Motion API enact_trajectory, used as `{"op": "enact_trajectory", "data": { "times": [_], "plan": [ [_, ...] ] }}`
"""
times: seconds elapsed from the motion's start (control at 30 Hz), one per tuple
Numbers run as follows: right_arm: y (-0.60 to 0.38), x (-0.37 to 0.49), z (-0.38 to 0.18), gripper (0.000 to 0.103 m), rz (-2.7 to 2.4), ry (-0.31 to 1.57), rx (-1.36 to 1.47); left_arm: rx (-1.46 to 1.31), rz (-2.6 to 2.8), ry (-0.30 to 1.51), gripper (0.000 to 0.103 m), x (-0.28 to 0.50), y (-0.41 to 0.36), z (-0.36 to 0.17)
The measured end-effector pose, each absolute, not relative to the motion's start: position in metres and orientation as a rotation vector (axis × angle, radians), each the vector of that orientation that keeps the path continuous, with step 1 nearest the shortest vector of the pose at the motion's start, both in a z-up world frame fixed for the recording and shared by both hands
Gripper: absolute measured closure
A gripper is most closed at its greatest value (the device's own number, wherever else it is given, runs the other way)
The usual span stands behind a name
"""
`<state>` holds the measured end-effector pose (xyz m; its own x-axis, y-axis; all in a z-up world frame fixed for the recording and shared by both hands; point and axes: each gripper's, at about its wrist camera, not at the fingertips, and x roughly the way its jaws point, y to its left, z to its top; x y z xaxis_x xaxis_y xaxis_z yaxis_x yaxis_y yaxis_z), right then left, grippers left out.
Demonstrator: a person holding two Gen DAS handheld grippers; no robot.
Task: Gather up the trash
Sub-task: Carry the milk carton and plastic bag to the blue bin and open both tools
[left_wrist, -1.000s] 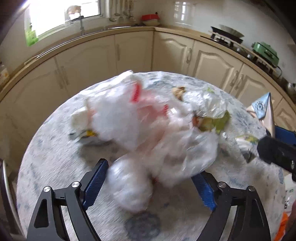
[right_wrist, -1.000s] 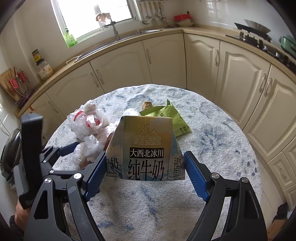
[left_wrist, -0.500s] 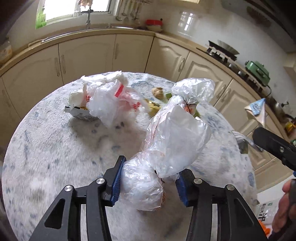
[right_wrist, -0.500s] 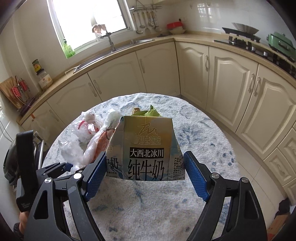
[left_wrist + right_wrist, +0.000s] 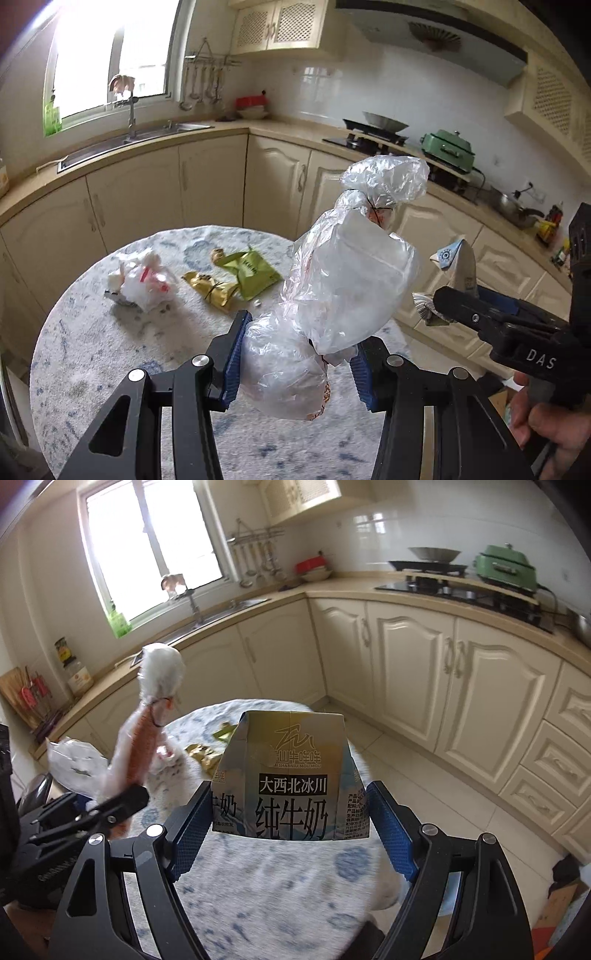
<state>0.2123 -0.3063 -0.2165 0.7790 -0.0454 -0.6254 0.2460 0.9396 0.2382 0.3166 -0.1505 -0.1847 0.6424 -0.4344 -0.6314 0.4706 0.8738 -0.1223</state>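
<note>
**Both grippers loaded and off the table: time to find the bin**

Nearest to you, your left gripper (image 5: 299,360) is clamped on a knotted clear plastic bag (image 5: 332,291). The blue pads (image 5: 233,363) press into the bag's fat lower bulge, and the tied neck with its puffed top stands up and away from the jaws. The bag hangs free above the round marble-pattern table (image 5: 92,354), touching nothing else.

Your right gripper (image 5: 290,829) is closed on a milk carton (image 5: 291,775), one pad on each side wall low down, the printed face turned toward the camera and the carton upright. From the left wrist view, that gripper comes in from the right edge with your hand (image 5: 550,417) on its grip.

So I judge the step in hand to be the carry: two pieces picked up, neither yet dropped anywhere. No bin shows in either view, so you will have to swing round to find one, and I cannot say where it stands.

Keep the squeeze on the bag steady as you go. It is soft and lumpy, and the top-heavy neck could swing and work the bulge out of the pads.

Farther out on the table, more trash waits: a crumpled white bag with red print (image 5: 146,282), a gold wrapper (image 5: 210,290) and a green snack packet (image 5: 251,271) just beside each other. Behind them run the cream cabinets (image 5: 210,181) and the sink (image 5: 147,134) under the window.
</note>
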Motion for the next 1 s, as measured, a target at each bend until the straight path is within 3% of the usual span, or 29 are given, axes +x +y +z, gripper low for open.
{"op": "enact_trajectory", "data": {
  "times": [0.4, 0.77, 1.0],
  "plan": [
    [-0.424, 0.13, -0.228, 0.02, -0.424, 0.645, 0.391, 0.127, -0.767, 0.775, 0.057, 0.269, -0.285, -0.202],
    [-0.526, 0.096, -0.316, 0.02, -0.576, 0.79, 0.532, 0.211, -0.862, 1.017, 0.057, 0.257, -0.407, -0.29],
    [-0.566, 0.1, -0.371, 0.02, -0.581, 0.875, 0.597, 0.232, -0.842, 1.17, 0.057, 0.29, -0.456, -0.338]
  ]
}}
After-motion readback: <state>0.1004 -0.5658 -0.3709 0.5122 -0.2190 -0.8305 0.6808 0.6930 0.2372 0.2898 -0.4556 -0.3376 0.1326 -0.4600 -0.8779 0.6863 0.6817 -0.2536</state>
